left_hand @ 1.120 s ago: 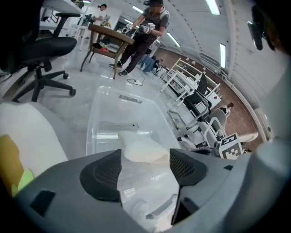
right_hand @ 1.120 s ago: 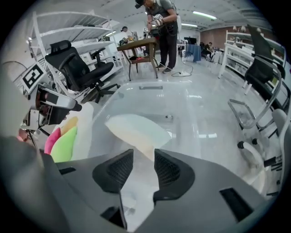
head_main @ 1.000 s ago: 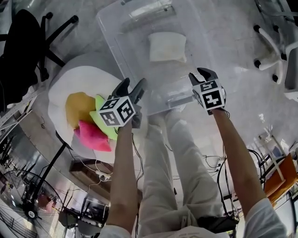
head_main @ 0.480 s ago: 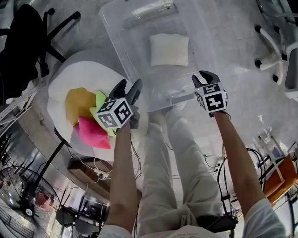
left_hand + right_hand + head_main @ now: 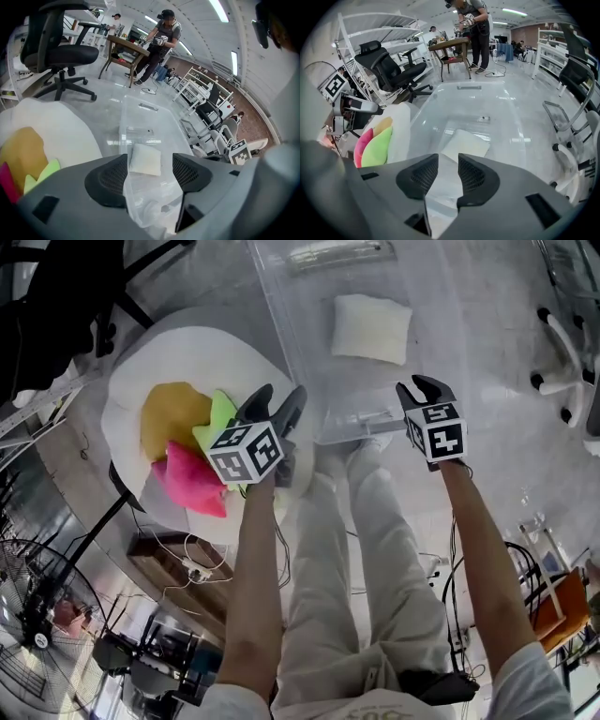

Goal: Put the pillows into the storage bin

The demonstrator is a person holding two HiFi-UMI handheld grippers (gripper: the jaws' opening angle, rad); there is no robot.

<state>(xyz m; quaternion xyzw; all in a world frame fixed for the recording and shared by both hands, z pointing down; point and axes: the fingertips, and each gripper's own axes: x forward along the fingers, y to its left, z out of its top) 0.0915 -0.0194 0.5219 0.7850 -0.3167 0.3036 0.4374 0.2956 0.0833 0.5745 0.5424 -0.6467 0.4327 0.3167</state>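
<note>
A clear storage bin [image 5: 305, 306] lies on the floor ahead with one cream pillow [image 5: 370, 327] in it. Left of it, a yellow pillow [image 5: 169, 413], a green pillow [image 5: 217, 413] and a pink pillow [image 5: 192, 488] are piled on a white round cushion [image 5: 187, 357]. My left gripper [image 5: 279, 399] hangs open and empty between the pile and the bin's near left corner. My right gripper [image 5: 422, 385] hovers at the bin's near right edge, jaws narrowly open and empty. The left gripper view shows the cream pillow [image 5: 145, 159] between open jaws [image 5: 144, 173]. In the right gripper view the cream pillow [image 5: 466, 143] lies beyond my right gripper [image 5: 447, 171].
A black office chair [image 5: 56, 296] stands at the far left and a white chair base [image 5: 562, 362] at the right. My own legs in pale trousers [image 5: 375, 549] are below the bin. A person [image 5: 161, 40] works at a wooden table far behind the bin.
The view has swung, so the bin and the pillow pile now sit further right and higher. Both grippers have drifted a little with it. Neither has taken hold of anything.
</note>
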